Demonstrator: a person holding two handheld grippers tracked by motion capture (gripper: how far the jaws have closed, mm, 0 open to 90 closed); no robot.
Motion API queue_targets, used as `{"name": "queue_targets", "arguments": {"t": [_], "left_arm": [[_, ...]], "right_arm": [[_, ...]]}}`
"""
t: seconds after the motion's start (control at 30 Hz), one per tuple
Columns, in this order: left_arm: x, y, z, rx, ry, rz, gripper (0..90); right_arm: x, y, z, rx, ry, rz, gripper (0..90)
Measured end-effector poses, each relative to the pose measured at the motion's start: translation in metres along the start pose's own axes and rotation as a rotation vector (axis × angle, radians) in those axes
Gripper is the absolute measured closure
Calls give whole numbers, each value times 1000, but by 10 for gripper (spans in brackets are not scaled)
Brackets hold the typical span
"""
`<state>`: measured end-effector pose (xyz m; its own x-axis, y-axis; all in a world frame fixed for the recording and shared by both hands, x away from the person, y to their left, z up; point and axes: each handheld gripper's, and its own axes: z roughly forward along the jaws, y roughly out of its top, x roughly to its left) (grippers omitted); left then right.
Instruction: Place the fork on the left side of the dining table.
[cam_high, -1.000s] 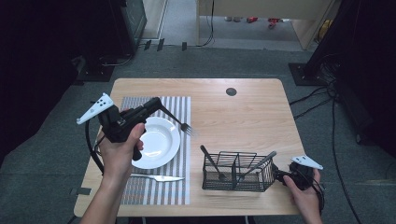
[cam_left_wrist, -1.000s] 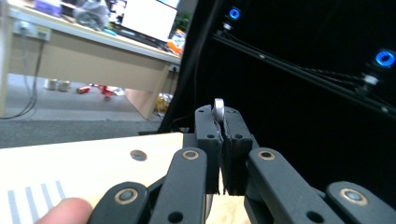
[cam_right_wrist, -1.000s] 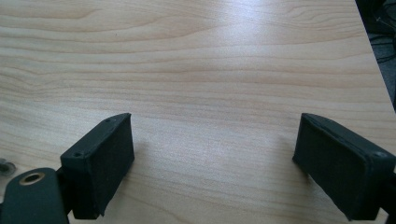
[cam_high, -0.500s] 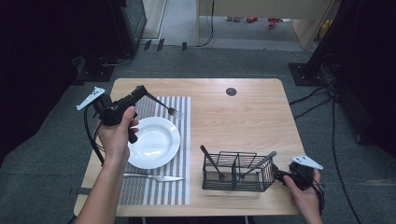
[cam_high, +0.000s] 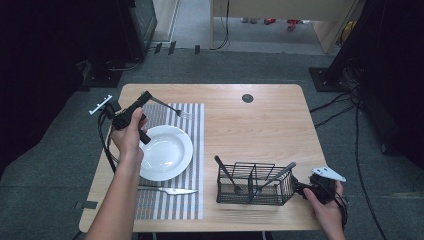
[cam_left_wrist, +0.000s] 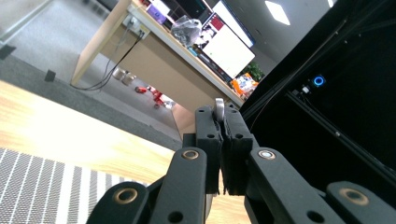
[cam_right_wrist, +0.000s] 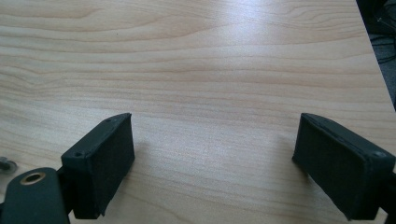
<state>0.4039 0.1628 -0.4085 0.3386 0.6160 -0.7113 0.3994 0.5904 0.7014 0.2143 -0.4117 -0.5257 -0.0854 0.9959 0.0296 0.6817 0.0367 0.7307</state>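
Silver fork (cam_high: 169, 106), handle clamped in left hand-held gripper (cam_high: 145, 96), held above striped placemat (cam_high: 191, 125)

Soft overhead light brightens the table (cam_high: 260, 130), surroundings fall dark, and close black pads (cam_right_wrist: 105, 163) blur slightly

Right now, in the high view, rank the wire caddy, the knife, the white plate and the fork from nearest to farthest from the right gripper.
1. Wire caddy: just left of the right gripper, at the near edge.
2. Knife: on the striped mat's near end.
3. White plate: on the mat, above the knife.
4. Fork: far left, held in the left gripper.
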Motion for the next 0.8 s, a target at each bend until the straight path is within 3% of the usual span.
{"name": "queue_targets", "arguments": {"t": [0.17,0.23,0.37,0.47,0.6,0.8], "left_arm": [[26,-7,10,38,59,-76,887],[35,-11,12,15,113,-101,887],[51,-16,15,16,154,-123,887],[62,-19,18,10,152,-149,888],[77,-23,21,-25,157,-144,887],[92,-25,23,-39,176,-195,887]], "right_arm": [[0,0,0,1,1,0,121],[0,0,0,1,1,0,122],[0,0,0,-1,3,-5,123],[0,-1,0,-1,3,-5,122],[0,-1,0,-1,3,-5,122],[0,-1,0,-1,3,-5,123]]}}
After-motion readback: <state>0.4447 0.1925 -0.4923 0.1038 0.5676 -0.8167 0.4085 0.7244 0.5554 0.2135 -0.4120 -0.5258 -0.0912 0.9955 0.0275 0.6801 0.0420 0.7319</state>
